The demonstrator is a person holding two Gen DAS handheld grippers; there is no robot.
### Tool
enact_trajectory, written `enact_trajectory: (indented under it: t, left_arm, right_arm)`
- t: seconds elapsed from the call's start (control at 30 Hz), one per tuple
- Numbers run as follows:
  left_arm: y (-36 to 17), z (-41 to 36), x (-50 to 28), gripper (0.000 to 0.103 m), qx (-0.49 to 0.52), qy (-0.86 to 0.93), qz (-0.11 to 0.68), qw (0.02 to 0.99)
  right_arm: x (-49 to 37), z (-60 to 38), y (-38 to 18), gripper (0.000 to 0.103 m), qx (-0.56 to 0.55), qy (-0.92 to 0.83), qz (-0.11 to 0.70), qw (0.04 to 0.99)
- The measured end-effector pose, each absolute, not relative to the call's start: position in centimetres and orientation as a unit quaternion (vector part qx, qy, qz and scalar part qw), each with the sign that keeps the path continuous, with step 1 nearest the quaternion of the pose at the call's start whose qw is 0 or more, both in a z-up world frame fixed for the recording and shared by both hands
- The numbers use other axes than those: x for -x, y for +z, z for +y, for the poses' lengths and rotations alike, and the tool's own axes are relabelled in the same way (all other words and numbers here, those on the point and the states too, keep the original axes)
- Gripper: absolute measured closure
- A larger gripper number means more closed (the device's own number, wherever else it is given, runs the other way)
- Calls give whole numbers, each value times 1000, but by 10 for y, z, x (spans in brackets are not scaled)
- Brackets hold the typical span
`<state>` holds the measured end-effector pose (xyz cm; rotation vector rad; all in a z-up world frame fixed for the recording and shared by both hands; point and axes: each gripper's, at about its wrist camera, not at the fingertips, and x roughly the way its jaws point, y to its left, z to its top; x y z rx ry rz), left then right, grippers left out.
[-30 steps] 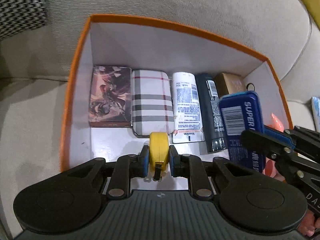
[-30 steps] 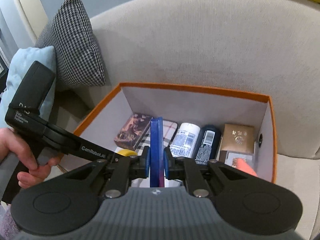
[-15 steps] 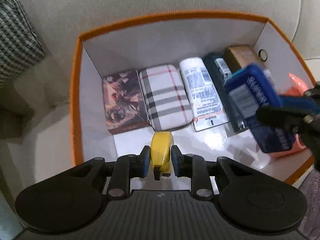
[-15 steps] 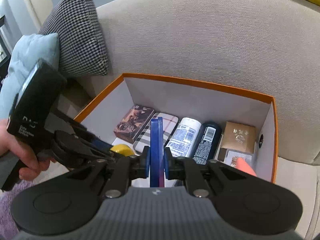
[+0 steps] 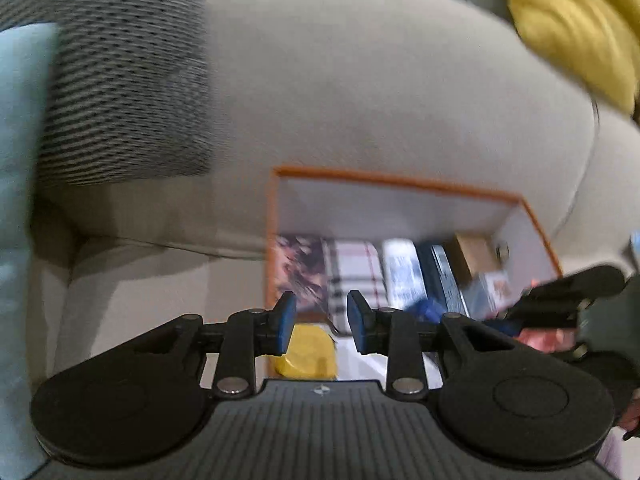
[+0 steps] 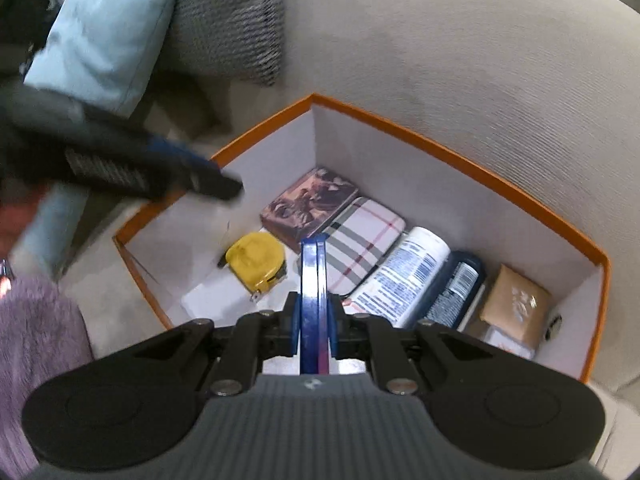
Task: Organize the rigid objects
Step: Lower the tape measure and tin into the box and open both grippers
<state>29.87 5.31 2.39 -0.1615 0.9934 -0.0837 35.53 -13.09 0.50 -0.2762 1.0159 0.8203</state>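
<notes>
An orange-rimmed white box [image 6: 460, 160] sits on a beige sofa. In it lie a yellow tape measure [image 6: 256, 262], a picture tin [image 6: 308, 206], a plaid case [image 6: 362, 236], a white tube [image 6: 404, 276], a dark tube [image 6: 456, 288] and a brown box [image 6: 516, 304]. My right gripper [image 6: 314, 320] is shut on a flat blue tin [image 6: 314, 280], held on edge above the box's front. My left gripper [image 5: 321, 316] is open and empty, above the tape measure [image 5: 306, 354] at the box's [image 5: 396, 179] near left corner.
A houndstooth cushion [image 6: 228, 20] and a light blue cushion [image 6: 100, 36] lean at the sofa's left end. A yellow cushion [image 5: 572, 28] lies on top of the backrest. A purple fuzzy cloth [image 6: 36, 352] lies at the lower left.
My left gripper has opened and let go of the yellow tape measure, which now lies in the box's front left. The left gripper has pulled back and up. The right gripper still holds the blue tin.
</notes>
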Motion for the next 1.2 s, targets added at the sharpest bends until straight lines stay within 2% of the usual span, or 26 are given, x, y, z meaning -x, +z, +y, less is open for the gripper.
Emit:
enact_trajectory:
  t: [0.3, 0.5, 0.67, 0.77, 0.9, 1.2]
  left_arm:
    - [11, 103, -271, 67, 210, 11, 453, 867]
    - [-6, 115, -261, 65, 267, 10, 453, 851]
    - [-10, 119, -260, 65, 277, 2, 455, 847]
    - [-10, 119, -258, 65, 283, 2, 452, 846]
    - [-12, 118, -256, 65, 291, -1, 452, 843]
    - [-7, 121, -252, 65, 295, 6, 440, 848]
  right_arm:
    - [-373, -83, -16, 89, 269, 437, 502, 696]
    - [-372, -60, -28, 89, 375, 468, 480, 641]
    - [-364, -51, -40, 89, 424, 478, 454, 621]
    - [-360, -50, -40, 88, 432, 478, 445, 622]
    - [-369, -54, -34, 79, 400, 479, 466, 627]
    - [-378, -62, -27, 79, 319, 469, 526, 634]
